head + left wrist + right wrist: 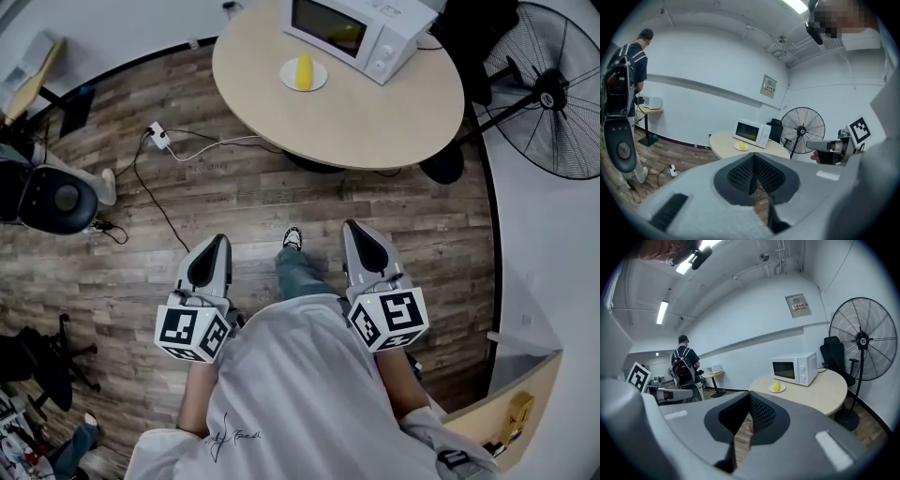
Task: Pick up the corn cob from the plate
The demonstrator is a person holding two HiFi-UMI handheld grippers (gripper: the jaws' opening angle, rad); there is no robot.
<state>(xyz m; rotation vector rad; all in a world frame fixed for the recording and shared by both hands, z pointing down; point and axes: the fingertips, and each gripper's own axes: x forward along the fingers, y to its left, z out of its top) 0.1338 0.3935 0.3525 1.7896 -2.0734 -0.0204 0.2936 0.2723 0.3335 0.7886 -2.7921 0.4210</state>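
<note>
- Left hand-held gripper (220,242) was clenched, jaws together, nothing between them.
- Right hand-held gripper (352,229) was clenched too, pads meeting, empty.
- Both were held side by side in front of the wearer's body, over the wooden floor (234,187) and well apart from the bench (375,122).
- Both pointed toward the bench, tilted slightly down.
- Yellow corn cob (304,71) lay on a small white plate (320,81), untouched.
- The plate sat on the round, light-wood bench, just beside a white microwave (361,28), on its door side.
- A black pedestal fan (553,94) stood to the right of the bench.
- A white power strip (157,138) with trailing cables lay on the floor left of the bench.
- The wearer's shoe (292,238) showed between the two grippers.
- A person with a backpack (684,366) stood far back in the room, facing away.
</note>
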